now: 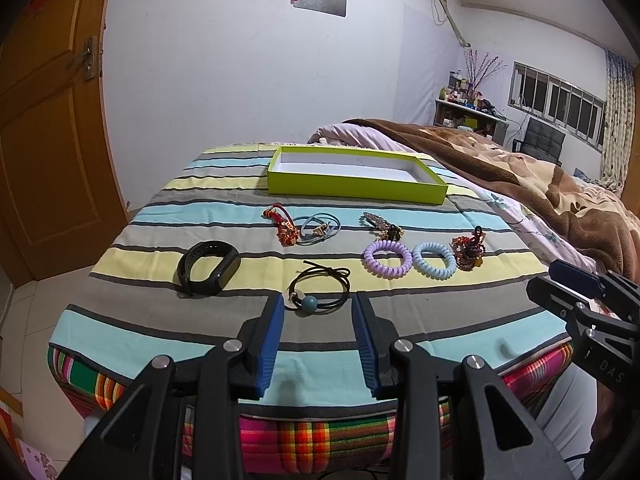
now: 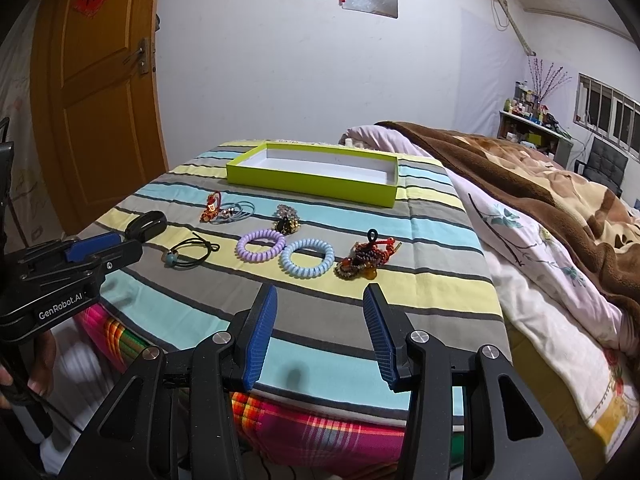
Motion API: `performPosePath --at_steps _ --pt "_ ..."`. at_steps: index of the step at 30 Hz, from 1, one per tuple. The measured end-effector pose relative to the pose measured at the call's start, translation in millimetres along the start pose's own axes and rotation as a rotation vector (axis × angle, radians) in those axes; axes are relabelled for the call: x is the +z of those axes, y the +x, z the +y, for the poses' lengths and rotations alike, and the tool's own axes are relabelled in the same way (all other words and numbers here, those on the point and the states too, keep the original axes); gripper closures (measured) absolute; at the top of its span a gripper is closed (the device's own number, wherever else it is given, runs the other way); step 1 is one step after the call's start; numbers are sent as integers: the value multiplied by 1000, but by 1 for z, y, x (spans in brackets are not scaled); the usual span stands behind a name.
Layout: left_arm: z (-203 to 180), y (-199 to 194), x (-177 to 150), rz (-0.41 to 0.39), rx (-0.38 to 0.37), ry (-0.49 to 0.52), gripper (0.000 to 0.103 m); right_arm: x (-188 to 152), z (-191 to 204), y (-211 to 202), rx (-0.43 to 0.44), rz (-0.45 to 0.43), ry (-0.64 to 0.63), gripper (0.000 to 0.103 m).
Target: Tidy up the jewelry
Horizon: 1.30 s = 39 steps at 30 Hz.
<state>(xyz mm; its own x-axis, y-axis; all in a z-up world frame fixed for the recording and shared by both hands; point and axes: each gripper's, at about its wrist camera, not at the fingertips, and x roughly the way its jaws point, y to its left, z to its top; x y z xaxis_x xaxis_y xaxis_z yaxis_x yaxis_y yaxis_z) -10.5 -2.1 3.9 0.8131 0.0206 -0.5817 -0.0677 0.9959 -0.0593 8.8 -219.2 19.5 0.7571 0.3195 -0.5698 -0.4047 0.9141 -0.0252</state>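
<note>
Left wrist view showed my left gripper (image 1: 318, 336) with its blue fingers spread wide and nothing between them, hanging over the near edge of the striped blanket (image 1: 224, 320). Just ahead of the fingertips lay the black hair tie with the teal bead (image 1: 320, 288); to its left sat the black fitness band (image 1: 208, 266). Farther back I saw the red knotted bracelet (image 1: 282, 226) touching the pale blue hair tie (image 1: 320, 228), and to the right a dark beaded piece (image 1: 380, 226). The purple spiral hair tie (image 1: 387, 258) and the blue spiral hair tie (image 1: 434, 260) lay side by side, with a red-and-amber beaded bracelet (image 1: 470, 252) just beside the blue one. Behind all of it stood the green box (image 1: 352, 190), open, its white inside bare.

From the right wrist view, my right gripper (image 2: 320, 336) was equally wide apart and held nothing, aimed toward the blue spiral hair tie (image 2: 307, 258). A brown blanket (image 2: 540, 184) covered the bed on the right, and a wooden door (image 2: 96, 92) stood at left.
</note>
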Motion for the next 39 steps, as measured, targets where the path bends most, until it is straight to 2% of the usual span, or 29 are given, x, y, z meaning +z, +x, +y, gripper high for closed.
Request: performPosePath --at_steps 39 --pt "1 5 -2 10 22 8 66 0 2 3 2 5 1 57"
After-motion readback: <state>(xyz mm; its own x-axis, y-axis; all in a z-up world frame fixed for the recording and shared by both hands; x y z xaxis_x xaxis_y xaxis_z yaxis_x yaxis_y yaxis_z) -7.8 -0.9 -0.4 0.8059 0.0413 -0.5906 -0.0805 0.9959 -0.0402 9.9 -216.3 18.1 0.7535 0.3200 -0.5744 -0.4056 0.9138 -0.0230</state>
